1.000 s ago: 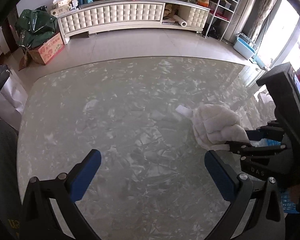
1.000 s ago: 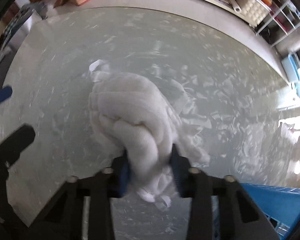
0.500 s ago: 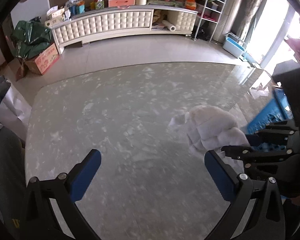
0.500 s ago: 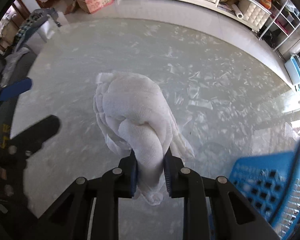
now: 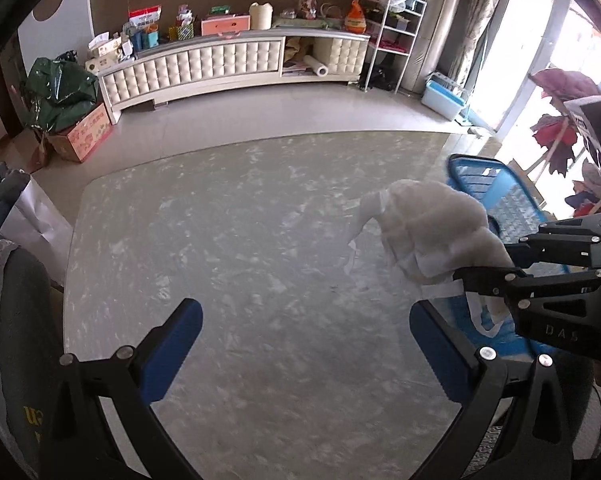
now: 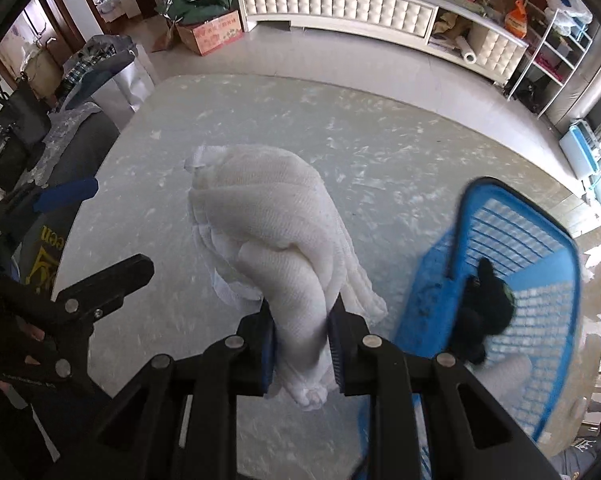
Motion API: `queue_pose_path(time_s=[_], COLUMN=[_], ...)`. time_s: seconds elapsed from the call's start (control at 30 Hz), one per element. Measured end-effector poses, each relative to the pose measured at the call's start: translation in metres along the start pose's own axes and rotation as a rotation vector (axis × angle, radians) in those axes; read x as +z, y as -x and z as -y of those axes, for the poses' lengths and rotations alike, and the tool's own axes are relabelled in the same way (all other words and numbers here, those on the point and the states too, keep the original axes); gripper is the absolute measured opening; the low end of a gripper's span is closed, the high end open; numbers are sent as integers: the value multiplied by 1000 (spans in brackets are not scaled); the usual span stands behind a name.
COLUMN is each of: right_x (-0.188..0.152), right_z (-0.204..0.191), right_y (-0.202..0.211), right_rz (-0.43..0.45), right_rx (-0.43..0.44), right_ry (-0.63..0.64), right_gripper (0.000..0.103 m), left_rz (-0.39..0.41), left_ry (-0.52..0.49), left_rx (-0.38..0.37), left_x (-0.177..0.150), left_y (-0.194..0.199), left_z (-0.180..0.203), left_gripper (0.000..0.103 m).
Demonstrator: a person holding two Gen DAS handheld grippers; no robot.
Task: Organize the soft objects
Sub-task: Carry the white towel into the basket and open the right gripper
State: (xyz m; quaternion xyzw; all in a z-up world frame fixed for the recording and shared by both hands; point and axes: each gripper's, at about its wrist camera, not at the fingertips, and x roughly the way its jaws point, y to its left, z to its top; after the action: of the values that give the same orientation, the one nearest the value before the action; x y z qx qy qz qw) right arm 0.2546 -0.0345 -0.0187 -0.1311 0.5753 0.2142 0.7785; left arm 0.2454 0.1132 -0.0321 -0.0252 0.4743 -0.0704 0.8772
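**Left wrist view.** We recorded the left gripper (image 5: pixel 306 344) at the bottom of the frame with its blue pads far apart and nothing between them, over bare marbled table (image 5: pixel 228 248). At right of centre hung the white cloth (image 5: pixel 428 232), a rolled, quilted bundle clear of the tabletop, its lower end pinched by the right gripper (image 5: pixel 488 272) entering from the right edge. A loose tape or hem trailed below the pinch. Behind the cloth, at mid right, we noted the blue basket (image 5: pixel 512 208).

Risk noted: the trailing loop could snag on the basket's rim in passing.

**Right wrist view.** We recorded the right gripper (image 6: pixel 302 344) at lower centre, jaws narrowed on the twisted tail of the white cloth (image 6: pixel 268 224); both pads pressed the fabric, and the jaws had just been closing on it. The bulk of the bundle stood beyond the pads towards frame centre, and only a short knot showed on the near side. The blue basket (image 6: pixel 516 240) lay at right, blurred and slanted in the frame, with a dark soft item (image 6: pixel 488 304) inside. The left gripper (image 6: pixel 66 196) showed at the left edge, one blue pad visible.

Risks judged:
- The grip was on a narrow tail, so the heavier folds could slide out or unroll.
- A release short of the basket's opening would drape the cloth over the rim, or perhaps tip the light basket.
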Motion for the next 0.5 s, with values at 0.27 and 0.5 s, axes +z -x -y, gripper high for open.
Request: queue_pose_path(time_s=[0.27, 0.5], right_x=[-20, -39], right_z=[28, 53], right_y=[33, 53], right_rz=[60, 89], right_rx=[-32, -37], right_ry=[-41, -95], right_gripper=[22, 22], left_rz=[32, 27], left_ry=[-57, -122], left_rx=[-2, -14], left_x=[3, 11], left_y=[25, 24], left_z=[44, 91], left_gripper=[103, 103])
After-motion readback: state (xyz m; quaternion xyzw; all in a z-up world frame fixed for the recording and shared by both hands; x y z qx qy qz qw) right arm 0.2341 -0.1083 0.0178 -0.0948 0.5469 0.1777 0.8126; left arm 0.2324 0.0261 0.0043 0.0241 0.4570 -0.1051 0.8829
